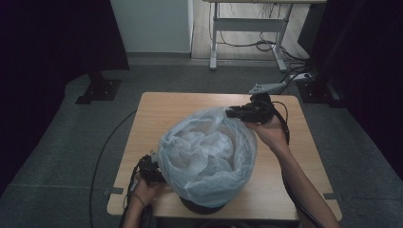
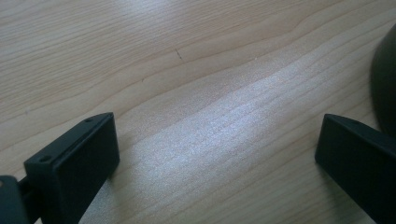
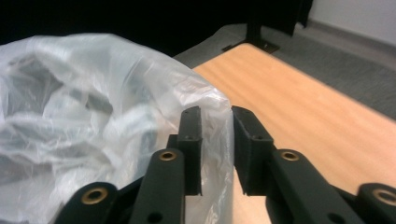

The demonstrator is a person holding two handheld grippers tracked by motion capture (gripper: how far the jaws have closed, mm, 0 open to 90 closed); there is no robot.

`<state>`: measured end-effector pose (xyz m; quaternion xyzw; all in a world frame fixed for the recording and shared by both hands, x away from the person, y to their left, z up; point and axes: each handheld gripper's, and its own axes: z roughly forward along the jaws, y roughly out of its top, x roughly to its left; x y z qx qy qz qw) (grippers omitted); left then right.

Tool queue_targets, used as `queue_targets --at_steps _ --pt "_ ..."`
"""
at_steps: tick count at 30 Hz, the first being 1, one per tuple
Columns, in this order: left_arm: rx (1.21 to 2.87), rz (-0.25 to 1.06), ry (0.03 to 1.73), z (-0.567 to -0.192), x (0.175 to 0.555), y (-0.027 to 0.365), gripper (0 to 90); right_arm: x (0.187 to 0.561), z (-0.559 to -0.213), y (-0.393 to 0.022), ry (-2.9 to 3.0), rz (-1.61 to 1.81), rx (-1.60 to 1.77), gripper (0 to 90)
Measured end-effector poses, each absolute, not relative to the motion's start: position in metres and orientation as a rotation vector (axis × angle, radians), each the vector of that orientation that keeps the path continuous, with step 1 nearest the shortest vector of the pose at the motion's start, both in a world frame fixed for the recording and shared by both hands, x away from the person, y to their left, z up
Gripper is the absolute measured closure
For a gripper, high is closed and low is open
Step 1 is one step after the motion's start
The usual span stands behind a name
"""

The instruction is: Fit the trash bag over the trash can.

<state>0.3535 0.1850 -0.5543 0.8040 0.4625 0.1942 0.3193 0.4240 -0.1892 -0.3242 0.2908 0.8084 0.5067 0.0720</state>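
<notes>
A dark round bin [image 1: 204,205] stands near the front edge of the wooden table [image 1: 166,107], lined with a translucent white plastic bag [image 1: 209,154] that balloons up and over the rim and hides most of the bin. The right gripper [image 1: 236,113] is held level at the far right edge of the bag's mouth. In the right gripper view its jaws stand narrowly apart with the upper edge of the bag [image 3: 140,93] running between them; the film lies against the left jaw, while a slim gap shows beside the right one, so a firm clamp cannot be confirmed. The left gripper [image 1: 154,170] rests low at the near left side of the bin, close to the tabletop. In the left gripper view its jaws are spread wide over bare wood [image 2: 196,93] with nothing between them, and the dark curved bin wall [image 2: 385,84] sits just beside the right jaw.
</notes>
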Motion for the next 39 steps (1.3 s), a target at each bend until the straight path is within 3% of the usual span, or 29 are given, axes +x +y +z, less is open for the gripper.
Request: queue_targets --at_steps 4,10,14,21,30,35,39 --pt "2.115 0.51 1.215 -0.554 0.354 0.185 0.0 0.422 -0.328 -0.193 2.43 1.556 0.886 58.6" --pt "2.115 0.51 1.216 -0.554 0.354 0.185 0.0 0.405 -0.295 -0.2 2.375 1.618 0.805 36.3" --pt "2.115 0.511 1.216 -0.554 0.353 0.185 0.0 0.385 -0.277 -0.181 2.422 1.629 0.662 34.2" --pt "2.115 0.511 1.216 -0.554 0.353 0.185 0.0 0.362 -0.271 -0.127 2.558 1.595 0.451 40.7" --pt "2.115 0.511 1.216 -0.554 0.353 0.185 0.0 0.359 -0.296 -0.065 2.781 1.307 0.32 54.8" --pt "2.115 0.511 1.215 -0.554 0.353 0.185 0.0 0.362 -0.313 -0.046 2.893 1.146 0.339 74.8" --pt "2.115 0.51 1.216 -0.554 0.353 0.185 0.0 0.364 -0.325 -0.036 2.948 1.03 0.333 81.5"
